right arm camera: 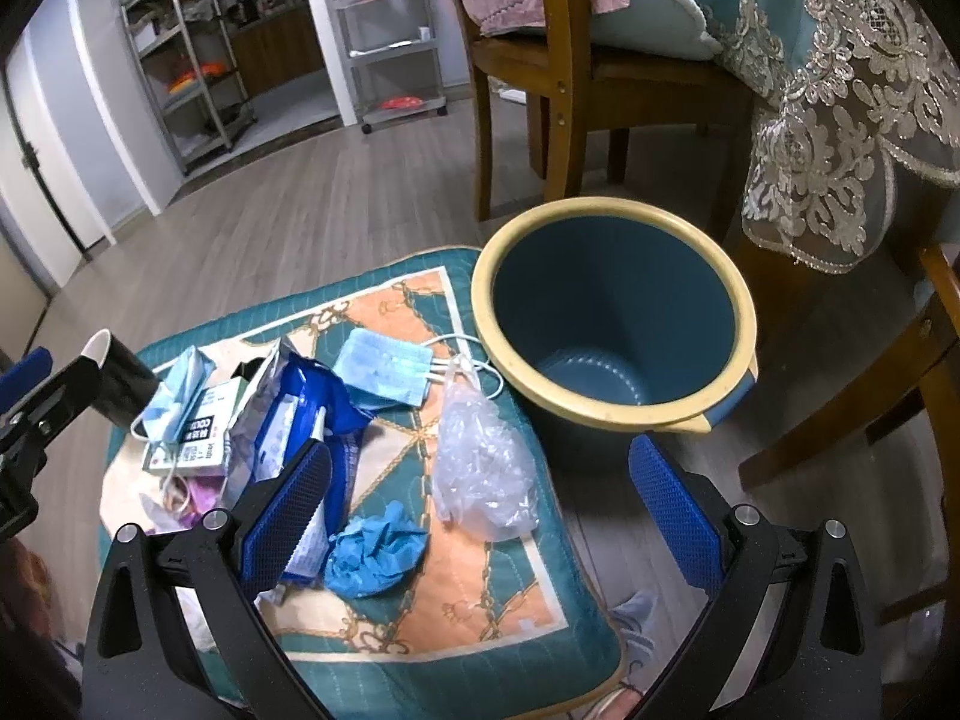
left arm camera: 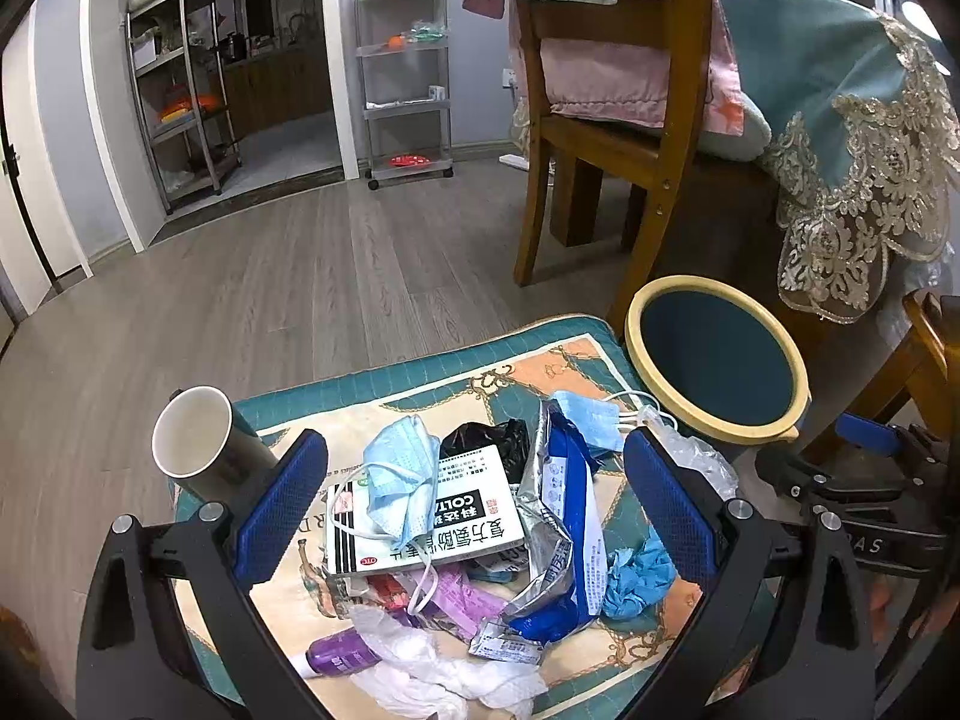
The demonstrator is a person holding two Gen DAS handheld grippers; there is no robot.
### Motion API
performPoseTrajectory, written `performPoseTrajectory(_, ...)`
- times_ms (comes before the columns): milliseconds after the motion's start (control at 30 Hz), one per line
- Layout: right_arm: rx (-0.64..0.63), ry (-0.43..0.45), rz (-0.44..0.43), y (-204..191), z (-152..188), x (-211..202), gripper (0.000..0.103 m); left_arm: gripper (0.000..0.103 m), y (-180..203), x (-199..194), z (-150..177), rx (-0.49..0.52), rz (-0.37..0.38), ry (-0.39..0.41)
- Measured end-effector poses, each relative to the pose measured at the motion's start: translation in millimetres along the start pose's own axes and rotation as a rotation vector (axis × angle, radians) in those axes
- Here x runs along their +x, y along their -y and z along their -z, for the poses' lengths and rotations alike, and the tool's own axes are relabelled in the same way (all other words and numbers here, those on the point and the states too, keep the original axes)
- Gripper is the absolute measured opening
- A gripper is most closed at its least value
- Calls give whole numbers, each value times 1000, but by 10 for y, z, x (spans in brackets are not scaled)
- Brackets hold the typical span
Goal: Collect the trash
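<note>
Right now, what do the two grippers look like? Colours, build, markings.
Both match: the left gripper and right gripper each have two black angular arms with silver round-headed bolts at the joints, ending in blue fingers whose pads have a fine mesh-like texture. The right gripper's body, seen from the left wrist view, carries partial white lettering reading "AS". No cables or sleeves are visible.

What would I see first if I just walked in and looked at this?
Probably the messy pile of trash on the patterned cushion: blue face masks, a white medicine box and a crumpled silver-and-blue wrapper. Right beside the cushion stands a blue bin with a yellow rim, with nothing in it yet. A paper cup lies tipped over at the cushion's far left corner.
</note>
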State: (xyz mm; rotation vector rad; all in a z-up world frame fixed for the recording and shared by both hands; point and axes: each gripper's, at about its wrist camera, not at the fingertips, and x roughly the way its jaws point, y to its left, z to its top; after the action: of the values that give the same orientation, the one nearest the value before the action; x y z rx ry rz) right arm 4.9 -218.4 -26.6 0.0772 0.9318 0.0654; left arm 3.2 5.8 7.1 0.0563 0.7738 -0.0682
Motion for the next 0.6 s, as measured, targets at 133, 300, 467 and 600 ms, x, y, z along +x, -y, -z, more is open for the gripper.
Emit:
performPoseTrajectory(133, 0, 2, 1, -2, 1, -5, 99, 97, -2, 1, 9, -3, 1, 0)
performPoseTrajectory(300, -4, 5, 6, 5, -3, -7, 99, 97, -3, 1, 7, -3, 0, 1)
performPoseTrajectory(467, -4, 4, 7, 4, -2, -8, 99, 97, -4, 4, 8, -4, 0, 0)
performPoseTrajectory(600, -3, 4, 7, 4, 0, -6, 99, 97, -7, 5, 11, -3, 1, 0)
